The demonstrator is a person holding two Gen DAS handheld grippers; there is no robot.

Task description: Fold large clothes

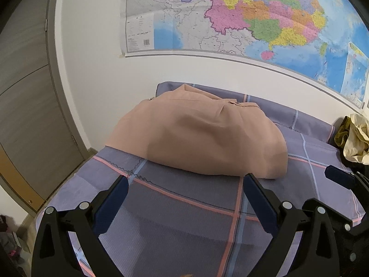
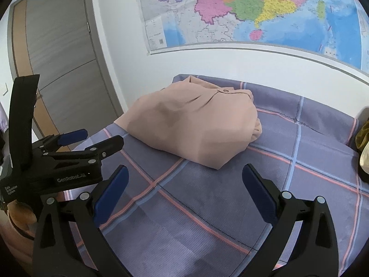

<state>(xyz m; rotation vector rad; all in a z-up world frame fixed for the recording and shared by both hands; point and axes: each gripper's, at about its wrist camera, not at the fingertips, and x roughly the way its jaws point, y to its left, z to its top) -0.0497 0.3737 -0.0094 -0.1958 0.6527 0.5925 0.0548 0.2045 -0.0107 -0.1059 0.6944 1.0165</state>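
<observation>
A folded pink-beige garment lies in a bundle on the purple checked bed sheet, near the wall. My left gripper hangs open just in front of the bundle, nothing between its blue pads. In the right wrist view the same garment sits further ahead. My right gripper is open and empty, short of the garment's near corner. The left gripper shows at the left of that view, open, above the bed's edge. Part of the right gripper shows at the right edge of the left wrist view.
A large coloured map covers the white wall behind the bed. A grey door stands to the left. Other yellow and cream clothes are heaped at the right end of the bed. Bare sheet stretches below both grippers.
</observation>
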